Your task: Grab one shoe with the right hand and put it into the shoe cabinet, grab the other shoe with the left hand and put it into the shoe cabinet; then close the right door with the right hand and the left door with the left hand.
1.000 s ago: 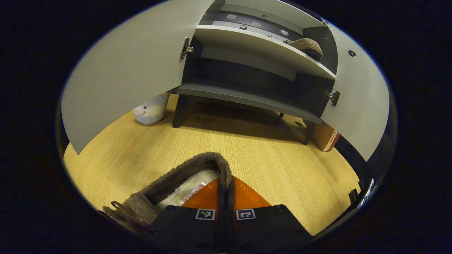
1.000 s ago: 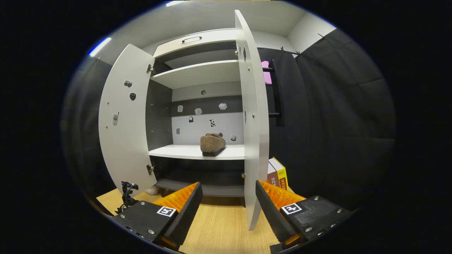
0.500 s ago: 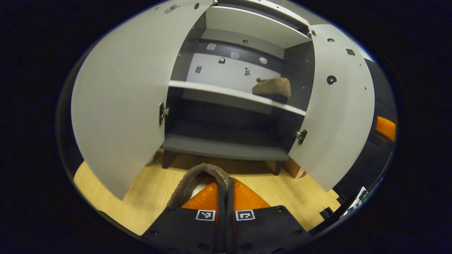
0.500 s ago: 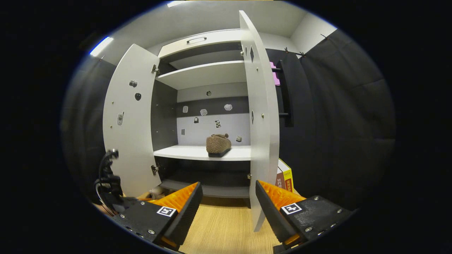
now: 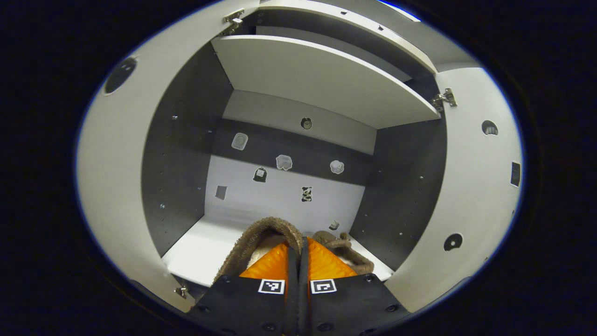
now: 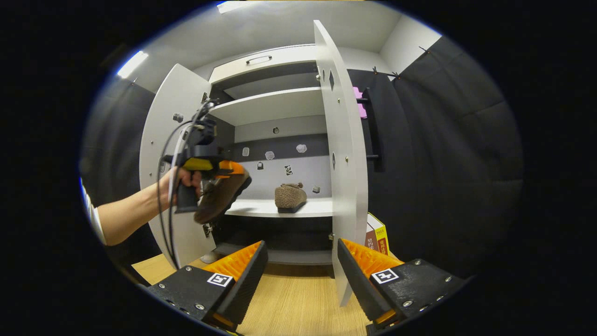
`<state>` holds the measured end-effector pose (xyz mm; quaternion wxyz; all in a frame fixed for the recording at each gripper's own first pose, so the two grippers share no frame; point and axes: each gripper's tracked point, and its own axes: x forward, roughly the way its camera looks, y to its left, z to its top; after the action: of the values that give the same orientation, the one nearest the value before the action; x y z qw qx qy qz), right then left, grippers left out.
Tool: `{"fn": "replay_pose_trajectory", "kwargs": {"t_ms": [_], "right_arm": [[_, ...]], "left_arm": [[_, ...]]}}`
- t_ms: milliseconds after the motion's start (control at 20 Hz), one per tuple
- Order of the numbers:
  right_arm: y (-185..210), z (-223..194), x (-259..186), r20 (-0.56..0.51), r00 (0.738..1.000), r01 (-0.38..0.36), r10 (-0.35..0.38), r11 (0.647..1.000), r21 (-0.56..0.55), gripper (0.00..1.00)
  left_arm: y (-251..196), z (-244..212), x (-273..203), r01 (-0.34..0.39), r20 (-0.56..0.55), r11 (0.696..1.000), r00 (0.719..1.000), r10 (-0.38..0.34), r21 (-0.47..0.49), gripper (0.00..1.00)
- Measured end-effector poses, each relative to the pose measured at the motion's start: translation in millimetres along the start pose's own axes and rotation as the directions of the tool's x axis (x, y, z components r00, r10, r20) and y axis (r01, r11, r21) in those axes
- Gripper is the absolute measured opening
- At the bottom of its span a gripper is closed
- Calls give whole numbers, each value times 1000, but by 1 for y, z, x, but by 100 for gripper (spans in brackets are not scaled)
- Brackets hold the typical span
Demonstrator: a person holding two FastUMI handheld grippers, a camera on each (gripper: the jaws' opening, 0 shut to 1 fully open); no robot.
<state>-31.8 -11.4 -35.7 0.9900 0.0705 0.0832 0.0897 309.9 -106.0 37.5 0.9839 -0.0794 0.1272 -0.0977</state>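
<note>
My left gripper (image 5: 297, 245) is shut on the rim of a brown fuzzy shoe (image 5: 254, 242), held up level with the cabinet's middle shelf (image 5: 200, 254). In the right gripper view that shoe (image 6: 221, 196) hangs from the left gripper (image 6: 231, 170) in a person's hand, just in front of the open cabinet. The other brown shoe (image 6: 290, 197) lies on the white shelf (image 6: 261, 208), toward its right; the left gripper view shows part of that shoe (image 5: 347, 254) behind the fingers. My right gripper (image 6: 301, 266) stands open and holds nothing, back from the cabinet, near the right door (image 6: 343, 177).
Both cabinet doors stand open: the left door (image 6: 161, 163) and the right door (image 5: 471, 196). Books (image 6: 375, 238) lean on the floor right of the cabinet. The wooden floor (image 6: 294, 303) runs up to the cabinet. An upper shelf (image 5: 322, 77) sits above.
My left gripper has risen from floor level with the shoe and moved in toward the middle shelf. The right gripper has hardly moved.
</note>
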Motion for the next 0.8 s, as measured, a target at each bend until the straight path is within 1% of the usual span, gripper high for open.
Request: {"fn": "replay_pose_trajectory", "kwargs": {"t_ms": [100, 200, 300, 450, 500, 550, 600, 650, 750, 800], "right_arm": [[-6, 2, -3, 1, 1000, 19, -19, 1000, -8, 93], [-14, 2, -5, 0, 999, 46, -46, 999, -14, 93], [-23, 1, -6, -9, 997, 71, -71, 997, -2, 92], [-37, 1, -7, -8, 994, 111, -111, 994, 8, 93], [-40, -1, -8, -12, 993, 120, -120, 993, 10, 92], [-43, -2, -7, -15, 992, 125, -125, 992, 9, 92], [-44, -1, -6, -15, 992, 127, -127, 992, 8, 92], [-45, -1, -5, -17, 992, 125, -125, 992, 9, 92], [-45, -1, -3, -14, 993, 120, -120, 993, 11, 92], [-45, 3, -3, -6, 993, 119, -119, 993, 13, 92]], "left_arm": [[5, -6, 48, -22, -38, 999, 999, 23, 40, 6], [12, -18, 83, -51, -80, 998, 995, 55, 49, 6], [23, -31, 103, -83, -124, 993, 988, 92, 79, 6], [38, -40, 116, -126, -153, 985, 978, 144, 120, 8], [44, -40, 116, -141, -149, 981, 976, 161, 134, 17], [47, -37, 117, -156, -139, 977, 975, 176, 144, 22], [44, -36, 117, -144, -139, 980, 977, 163, 136, 29], [44, -33, 117, -144, -135, 978, 977, 164, 148, 36], [42, -35, 110, -134, -148, 980, 977, 156, 150, 58], [40, -35, 104, -130, -141, 981, 978, 150, 143, 78]]}}
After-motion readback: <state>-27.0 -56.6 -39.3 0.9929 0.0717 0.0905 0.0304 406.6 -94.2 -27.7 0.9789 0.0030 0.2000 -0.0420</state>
